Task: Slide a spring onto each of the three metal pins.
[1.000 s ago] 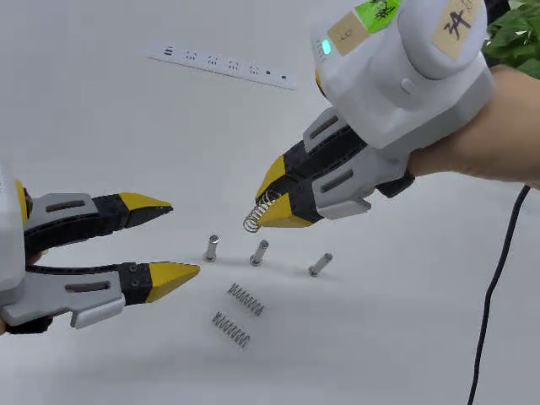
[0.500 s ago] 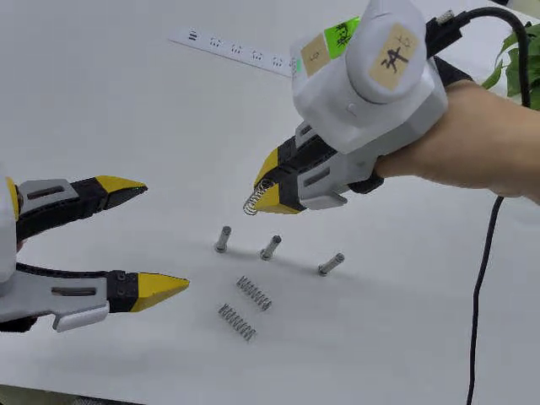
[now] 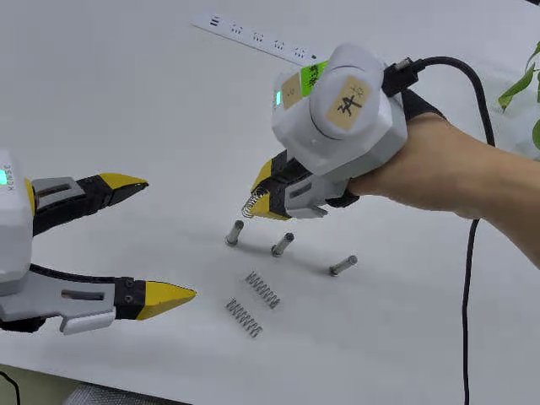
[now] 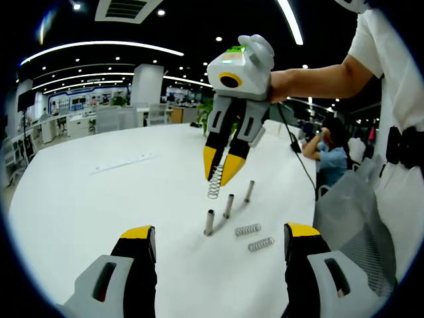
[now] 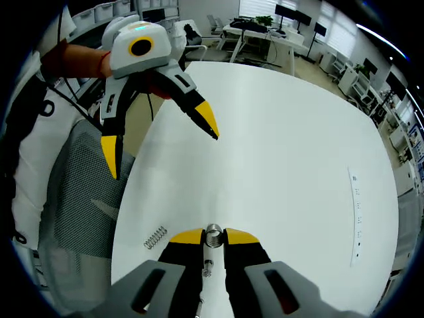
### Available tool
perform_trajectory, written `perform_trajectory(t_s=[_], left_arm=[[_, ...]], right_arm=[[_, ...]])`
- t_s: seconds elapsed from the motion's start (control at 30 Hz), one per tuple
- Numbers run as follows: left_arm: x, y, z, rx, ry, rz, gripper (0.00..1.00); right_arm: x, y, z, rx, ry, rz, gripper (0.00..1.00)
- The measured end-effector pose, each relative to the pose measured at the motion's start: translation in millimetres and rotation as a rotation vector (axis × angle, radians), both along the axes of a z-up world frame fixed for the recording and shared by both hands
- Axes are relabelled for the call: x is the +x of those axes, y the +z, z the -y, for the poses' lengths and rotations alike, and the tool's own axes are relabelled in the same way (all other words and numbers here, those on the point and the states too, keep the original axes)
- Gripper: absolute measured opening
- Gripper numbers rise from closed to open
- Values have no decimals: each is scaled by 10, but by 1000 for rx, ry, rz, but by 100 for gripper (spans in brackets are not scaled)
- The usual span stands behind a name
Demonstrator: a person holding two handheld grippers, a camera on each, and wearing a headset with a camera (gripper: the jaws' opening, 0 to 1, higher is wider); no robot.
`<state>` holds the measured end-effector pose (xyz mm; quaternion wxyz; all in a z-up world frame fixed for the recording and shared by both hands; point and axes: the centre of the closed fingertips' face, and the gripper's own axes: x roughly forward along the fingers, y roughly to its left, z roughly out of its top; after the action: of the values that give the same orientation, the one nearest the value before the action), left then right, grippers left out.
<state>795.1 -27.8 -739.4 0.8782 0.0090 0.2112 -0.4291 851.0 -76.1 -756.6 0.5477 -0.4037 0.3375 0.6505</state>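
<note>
Spring point(image 3: 251, 205) is pinched between the closed tips of the right gripper point(image 3: 263, 198) and hangs from them just above the nearest pin point(image 3: 234, 233) of the three standing in a row. Jaws of the left gripper point(image 3: 168, 238) are spread wide and hold nothing, well apart from the pins. Two loose springs point(image 3: 262, 289) lie beyond the row, toward that gripper's lower jaw.

Risk: the held spring hangs at a slant to the pin. Lowered so, its end coil may catch the pin's top and topple the pin if it is unfixed, or the spring may flick out of the narrow pinch.
</note>
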Motion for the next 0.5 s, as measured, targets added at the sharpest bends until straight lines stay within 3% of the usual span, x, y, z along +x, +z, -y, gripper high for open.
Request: perform_trajectory(t_s=[0.1, 0.5], left_arm=[[-22, -42, 7, 3, -1, -14, 80], [-41, -49, 46, -11, -9, -21, 83]], right_arm=[[17, -93, -9, -8, -2, -3, 12], [-28, -202, -19, -18, -11, -25, 12]])
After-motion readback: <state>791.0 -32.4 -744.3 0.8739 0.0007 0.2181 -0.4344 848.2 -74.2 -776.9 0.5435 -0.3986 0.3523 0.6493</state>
